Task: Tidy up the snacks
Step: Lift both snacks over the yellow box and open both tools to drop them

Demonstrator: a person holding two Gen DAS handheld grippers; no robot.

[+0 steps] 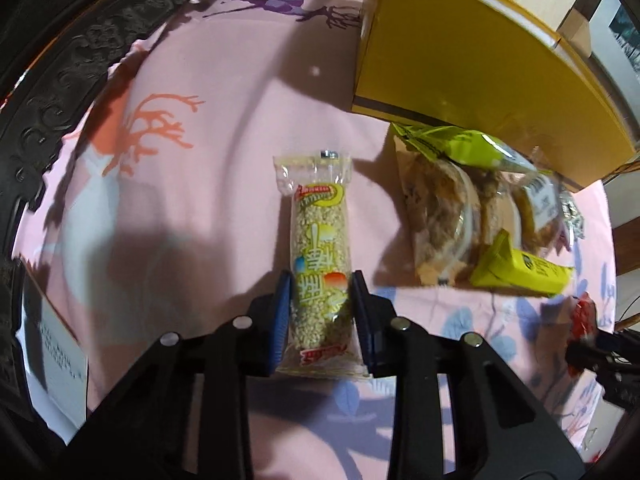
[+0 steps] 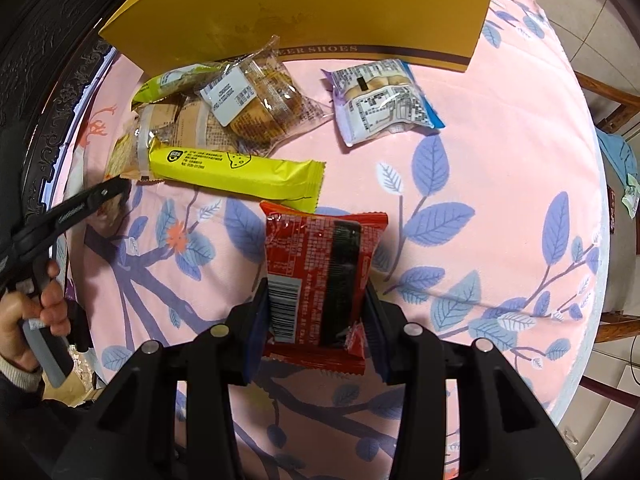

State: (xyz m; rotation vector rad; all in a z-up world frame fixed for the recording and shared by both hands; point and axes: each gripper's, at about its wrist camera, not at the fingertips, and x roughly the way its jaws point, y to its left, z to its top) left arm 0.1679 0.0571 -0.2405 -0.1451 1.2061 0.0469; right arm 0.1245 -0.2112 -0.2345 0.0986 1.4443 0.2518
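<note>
Little of the sorting looks finished: most packets still lie loose on the counter (image 2: 500, 128), which wears a pink leaf-print cloth, and nothing appears to be inside the yellow shoe box (image 2: 304, 8) at the far edge.

The left gripper (image 1: 320, 312) has its jaws closed on the sides of a puffed-rice bar (image 1: 318, 256) in clear wrap, which lies flat on the cloth near the counter's left side, pointing toward the far edge. To its right, a heap sits just in front of the box: a clear-wrapped pastry (image 2: 256, 100), a yellow-green stick packet (image 2: 236, 172) laid across the heap's near side, and more wrapped cakes under them. Farther right a blue-edged biscuit packet (image 2: 384, 100) lies apart from the heap. The right gripper (image 2: 316, 312) has its jaws clamped on a red packet (image 2: 320, 276) over the middle of the counter.

Only the left wrist view shows the rice bar and its grip. Only the right wrist view shows the biscuit packet, the red packet's barcode, and the person's hand (image 2: 32, 308) working the left tool at the counter's left edge.
</note>
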